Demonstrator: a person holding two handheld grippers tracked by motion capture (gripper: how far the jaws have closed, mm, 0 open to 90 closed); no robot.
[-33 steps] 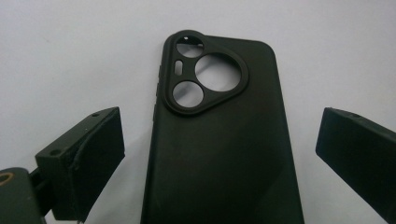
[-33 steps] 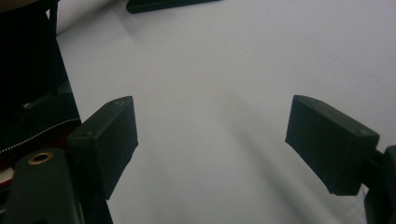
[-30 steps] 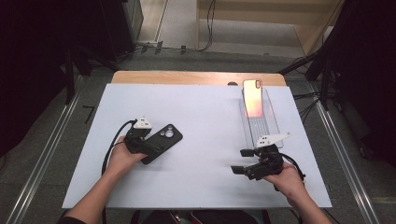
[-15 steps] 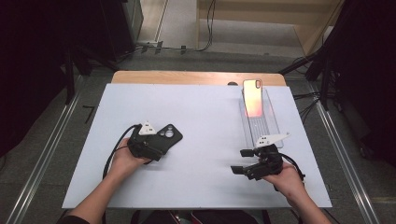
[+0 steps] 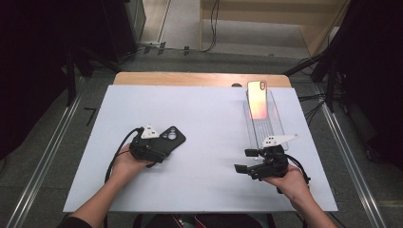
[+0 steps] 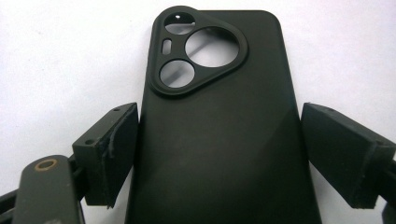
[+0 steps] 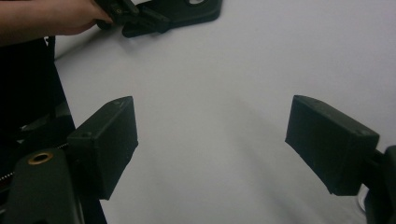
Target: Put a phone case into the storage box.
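Black phone case lay back-up on the white table, left of middle, camera cutout facing away from the person. Over the last second the left gripper slid forward over the case's near end and its jaws were closing in; in the left gripper view one pad looked to touch the case's edge, the other stood just off it, so no squeeze yet. Judged: grasp nearly made, lift comes next. Right gripper rested on the table near right, jaws spread wide, nothing between them. Count: one black case, one phone propped on one clear stand far right, two grippers.
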